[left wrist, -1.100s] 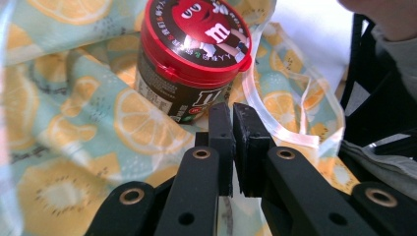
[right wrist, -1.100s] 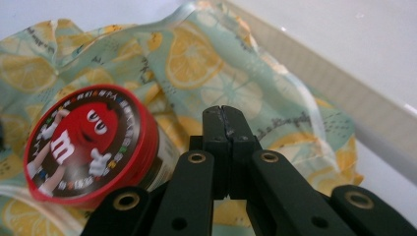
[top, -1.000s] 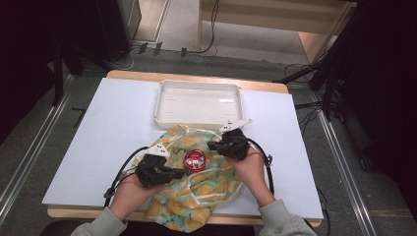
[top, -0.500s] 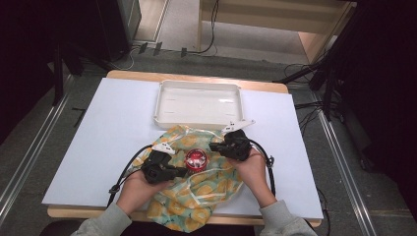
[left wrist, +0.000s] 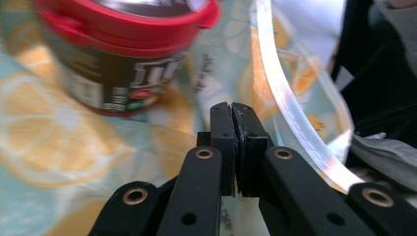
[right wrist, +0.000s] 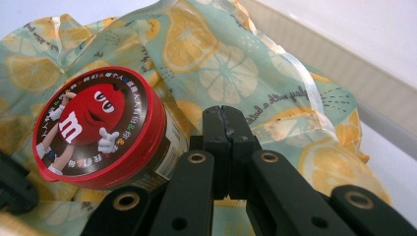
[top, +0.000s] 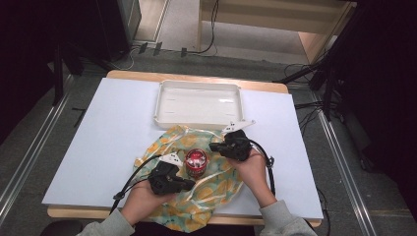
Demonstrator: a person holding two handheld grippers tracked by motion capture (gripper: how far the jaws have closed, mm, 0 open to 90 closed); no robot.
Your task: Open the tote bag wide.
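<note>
My left gripper (left wrist: 231,110) has its jaws pressed together on nothing, just beside the red-lidded candy tub (top: 196,162), on the near-left side of it. My right gripper (right wrist: 226,115) is also fully closed and empty, close to the tub on its far-right side. The tub stands upright in the middle of the lemon-print cloth (top: 216,184), which lies crumpled and open around it. I judge the wrapping is hardly begun: no cloth edge is lifted. The white tray (top: 199,101) waits beyond the tub.
</note>
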